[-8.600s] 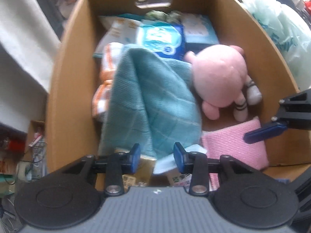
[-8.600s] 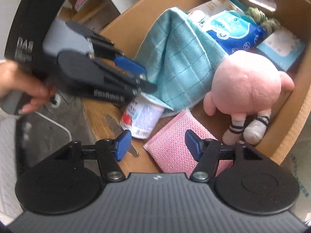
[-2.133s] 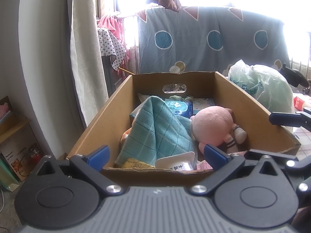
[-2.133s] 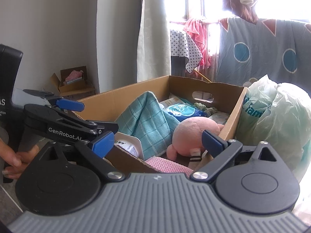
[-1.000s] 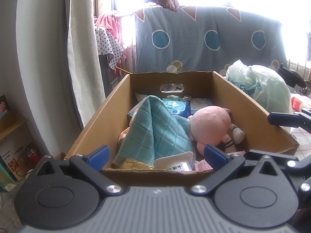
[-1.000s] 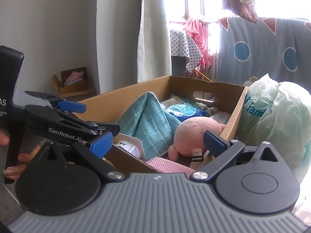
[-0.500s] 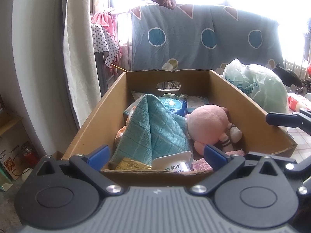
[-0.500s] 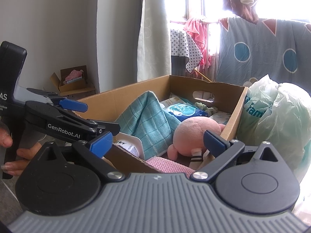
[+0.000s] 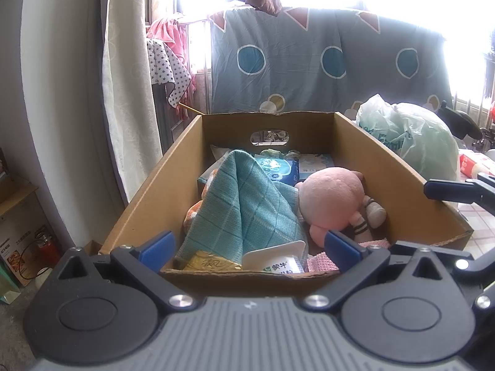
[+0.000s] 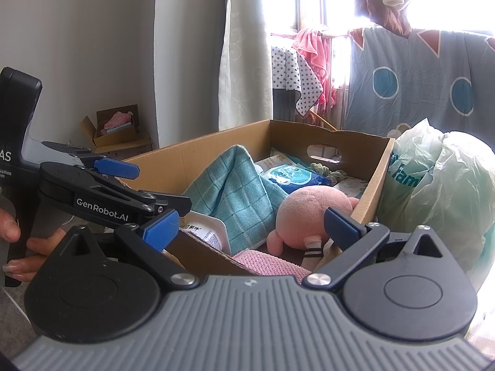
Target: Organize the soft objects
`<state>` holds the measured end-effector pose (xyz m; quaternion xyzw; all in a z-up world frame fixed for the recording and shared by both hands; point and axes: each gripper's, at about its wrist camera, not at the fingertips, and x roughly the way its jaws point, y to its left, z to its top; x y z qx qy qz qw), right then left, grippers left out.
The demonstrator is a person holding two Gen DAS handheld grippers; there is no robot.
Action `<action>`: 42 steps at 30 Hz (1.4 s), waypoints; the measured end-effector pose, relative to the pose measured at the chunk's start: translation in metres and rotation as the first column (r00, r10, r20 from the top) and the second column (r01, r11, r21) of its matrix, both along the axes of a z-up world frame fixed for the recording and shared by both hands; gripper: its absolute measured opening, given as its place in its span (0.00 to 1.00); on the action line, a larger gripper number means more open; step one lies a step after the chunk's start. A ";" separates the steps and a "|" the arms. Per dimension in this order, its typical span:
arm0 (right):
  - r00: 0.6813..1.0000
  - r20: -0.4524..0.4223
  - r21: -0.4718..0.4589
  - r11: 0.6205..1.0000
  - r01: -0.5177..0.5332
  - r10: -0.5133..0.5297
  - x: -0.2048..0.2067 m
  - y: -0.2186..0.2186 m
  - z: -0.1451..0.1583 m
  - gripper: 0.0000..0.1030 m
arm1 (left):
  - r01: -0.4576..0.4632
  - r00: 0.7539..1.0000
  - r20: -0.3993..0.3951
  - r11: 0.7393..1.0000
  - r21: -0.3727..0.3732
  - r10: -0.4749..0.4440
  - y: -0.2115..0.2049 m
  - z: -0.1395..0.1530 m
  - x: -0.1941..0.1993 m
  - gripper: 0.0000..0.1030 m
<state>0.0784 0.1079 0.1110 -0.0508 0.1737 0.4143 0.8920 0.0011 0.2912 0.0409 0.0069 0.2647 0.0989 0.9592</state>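
Cardboard box [image 9: 148,198] — both grippers wide, empty.

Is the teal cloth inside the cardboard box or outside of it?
Inside. The teal cloth lies draped in a peak within the cardboard box walls, beside the pink plush toy.
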 end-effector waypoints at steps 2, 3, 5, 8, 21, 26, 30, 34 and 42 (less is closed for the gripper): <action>1.000 0.001 -0.001 1.000 0.001 -0.001 0.000 0.000 0.000 0.98 | 0.000 1.000 -0.005 1.000 -0.002 0.000 0.000 0.000 0.000 1.00; 1.000 0.001 -0.001 1.000 0.000 0.000 0.000 0.000 0.000 0.98 | -0.001 1.000 -0.004 1.000 -0.001 0.001 0.000 0.000 0.000 1.00; 1.000 0.000 0.000 1.000 0.000 0.000 0.000 0.000 0.000 0.98 | 0.000 1.000 -0.004 1.000 -0.001 0.000 0.000 0.000 0.000 1.00; 1.000 -0.001 0.002 1.000 0.000 0.000 0.000 0.000 0.000 0.98 | -0.002 1.000 -0.006 1.000 -0.002 0.002 0.000 0.000 0.000 1.00; 1.000 -0.008 0.011 1.000 -0.004 0.004 0.001 -0.001 0.000 0.98 | -0.003 1.000 -0.004 1.000 -0.001 0.003 -0.001 0.000 0.001 1.00; 1.000 -0.008 0.011 1.000 -0.004 0.004 0.001 -0.001 0.000 0.98 | -0.002 1.000 -0.002 1.000 0.000 0.002 -0.001 0.000 0.001 1.00; 1.000 -0.007 0.009 1.000 -0.004 0.004 0.001 -0.001 0.000 0.98 | -0.002 1.000 -0.001 1.000 -0.001 0.002 -0.001 0.000 0.000 1.00; 1.000 -0.008 0.011 1.000 -0.004 0.004 0.001 -0.001 0.000 0.98 | -0.003 1.000 0.000 1.000 0.000 0.003 -0.001 0.000 0.000 1.00; 1.000 -0.008 0.011 1.000 -0.004 0.004 0.001 -0.001 0.000 0.99 | -0.002 1.000 0.003 1.000 0.001 0.002 -0.001 0.000 0.000 1.00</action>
